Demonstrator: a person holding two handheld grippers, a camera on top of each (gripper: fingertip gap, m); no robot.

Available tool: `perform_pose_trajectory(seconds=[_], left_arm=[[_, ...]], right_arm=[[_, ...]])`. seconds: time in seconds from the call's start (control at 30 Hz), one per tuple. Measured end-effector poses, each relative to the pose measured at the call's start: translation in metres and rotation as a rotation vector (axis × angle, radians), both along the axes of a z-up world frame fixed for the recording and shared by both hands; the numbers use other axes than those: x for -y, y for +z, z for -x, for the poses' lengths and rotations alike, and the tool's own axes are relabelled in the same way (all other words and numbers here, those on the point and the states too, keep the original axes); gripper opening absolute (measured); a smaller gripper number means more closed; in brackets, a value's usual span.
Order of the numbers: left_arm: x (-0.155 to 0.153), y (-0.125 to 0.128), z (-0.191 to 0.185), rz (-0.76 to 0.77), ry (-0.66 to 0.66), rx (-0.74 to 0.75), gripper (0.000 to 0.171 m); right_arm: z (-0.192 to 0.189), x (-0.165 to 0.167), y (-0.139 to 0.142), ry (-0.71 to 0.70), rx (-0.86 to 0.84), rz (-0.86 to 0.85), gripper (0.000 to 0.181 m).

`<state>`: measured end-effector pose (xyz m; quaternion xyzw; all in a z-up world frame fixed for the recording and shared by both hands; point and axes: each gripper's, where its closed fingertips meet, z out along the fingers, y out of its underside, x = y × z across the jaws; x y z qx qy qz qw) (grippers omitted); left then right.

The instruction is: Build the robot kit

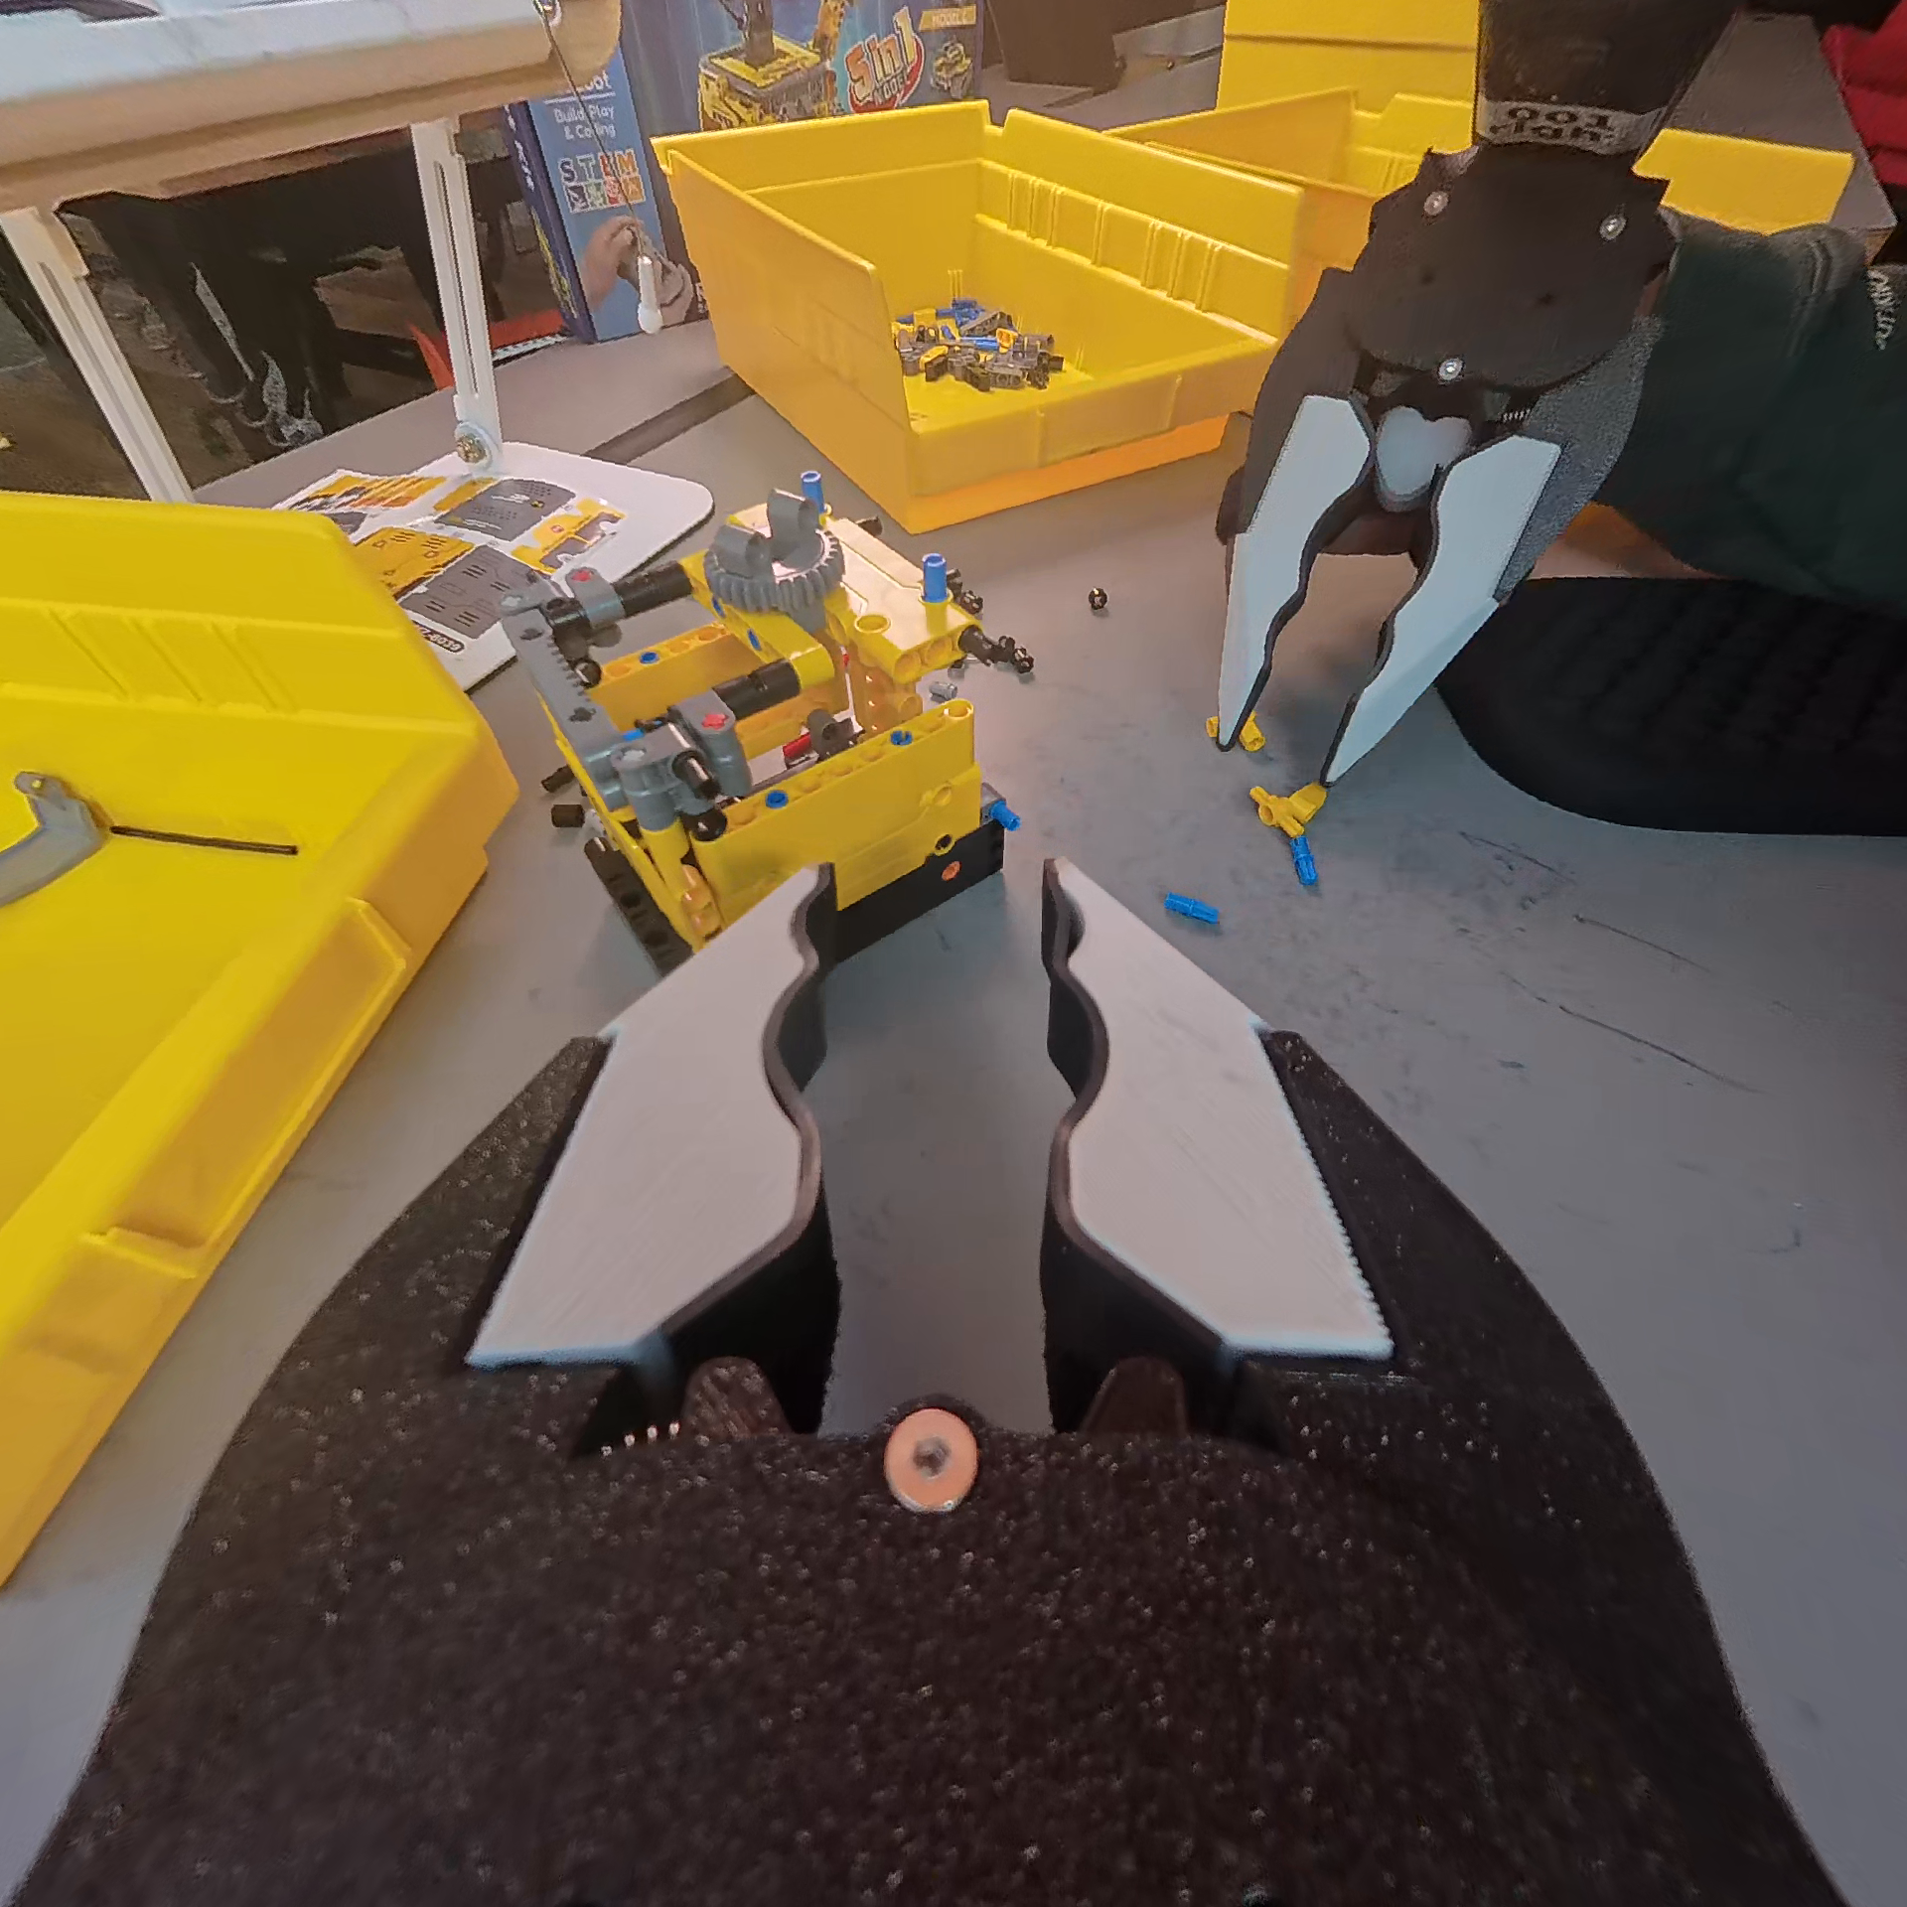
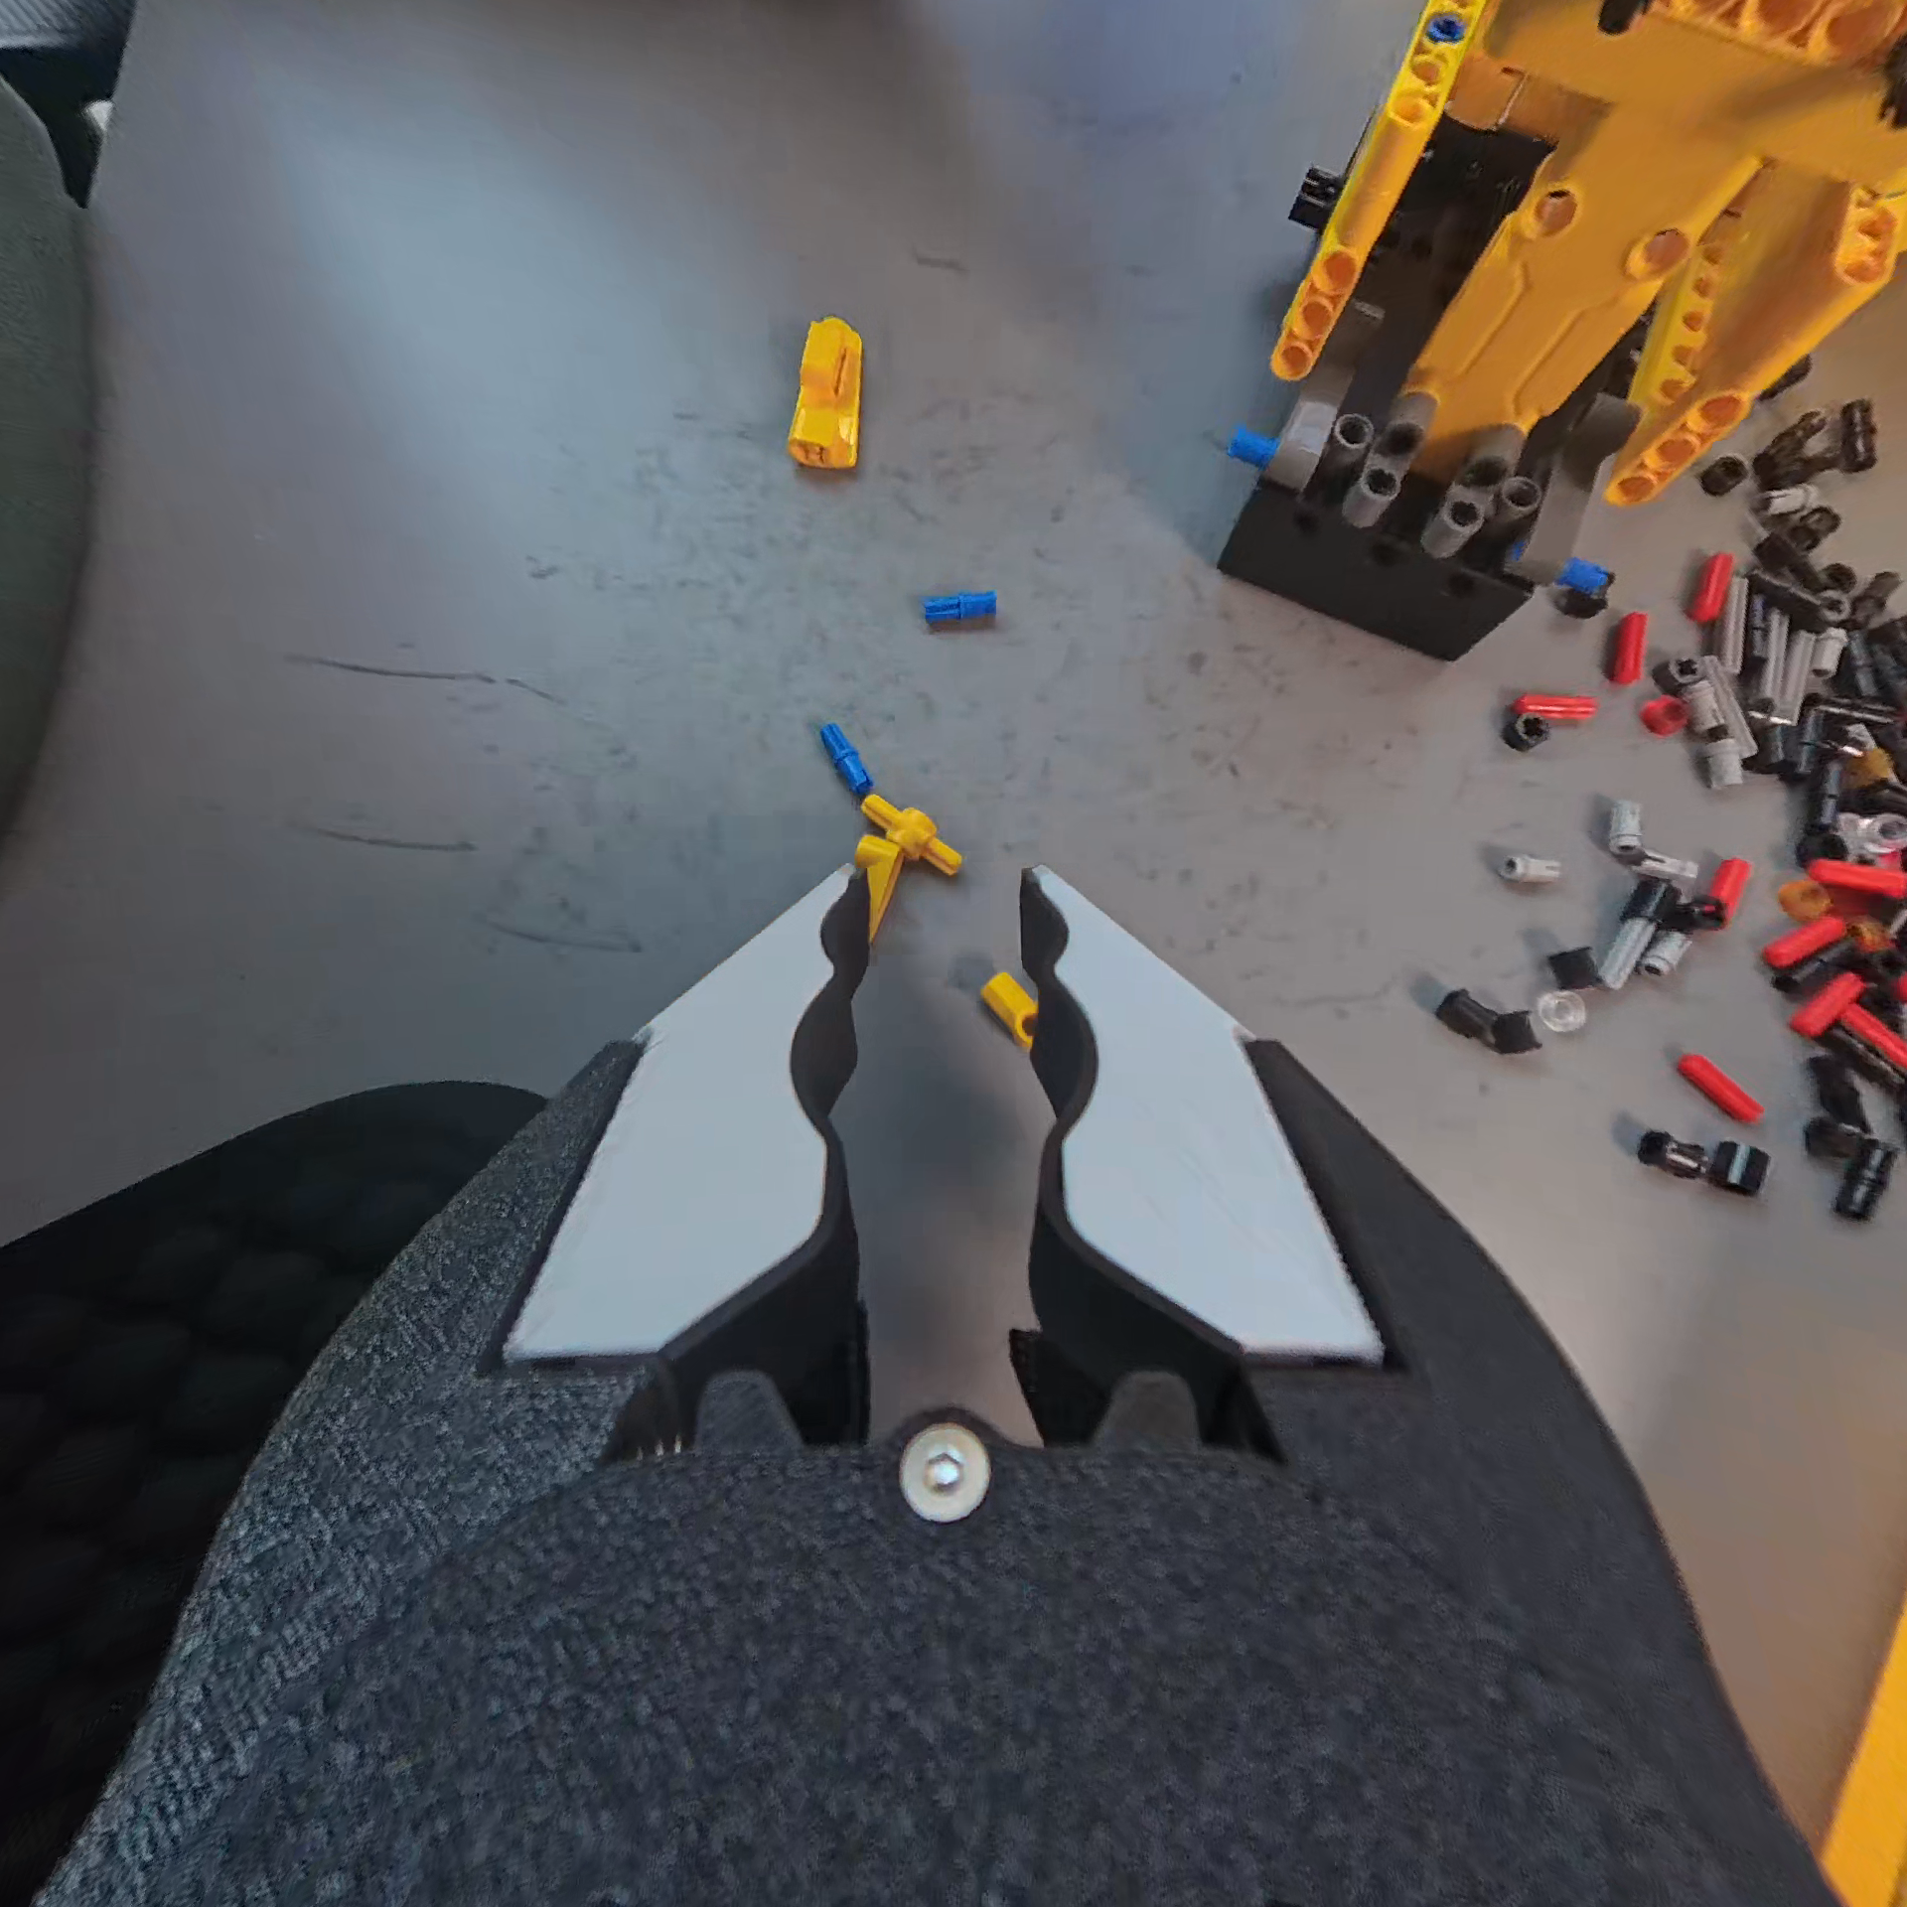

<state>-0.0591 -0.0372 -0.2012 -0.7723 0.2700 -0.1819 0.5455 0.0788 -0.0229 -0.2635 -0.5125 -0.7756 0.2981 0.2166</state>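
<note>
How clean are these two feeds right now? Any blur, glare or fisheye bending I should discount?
Left wrist view: strong wide-angle bending at the edges, the yellow bin bows; the brick model is sharp; the left gripper, jaws apart, is slightly soft along the edges. Right wrist view: the right gripper body is soft, the yellow cross piece is crisp, with soft sheen on the grey table.

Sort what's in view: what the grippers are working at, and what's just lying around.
At the grippers:
- right gripper, open
- yellow cross-shaped plastic connector at its fingertips
- left gripper, open
- yellow and black brick-built vehicle just ahead

Lying about:
- blue plastic pin
- yellow plastic bin
- printed sticker sheet
</note>
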Motion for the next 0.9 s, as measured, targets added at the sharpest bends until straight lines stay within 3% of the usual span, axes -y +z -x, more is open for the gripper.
perform_pose_trajectory(seconds=[0.53,0.67,0.8,0.9], left_arm=[[0.006,-0.014,-0.014,0.059,-0.073,-0.045,0.037],[0.018,-0.024,-0.029,0.122,-0.173,-0.049,0.034],[0.044,-0.033,-0.050,0.185,-0.345,-0.073,0.032],[0.052,-0.046,-0.054,0.229,-0.386,-0.140,0.032]], right_arm=[[0.010,0.009,-0.009,0.034,0.021,-0.023,0.011],[0.010,0.013,-0.007,0.047,0.013,-0.024,0.006],[0.020,0.015,0.022,0.031,-0.133,-0.004,0.006],[0.030,0.021,0.032,0.031,-0.197,-0.021,0.006]])
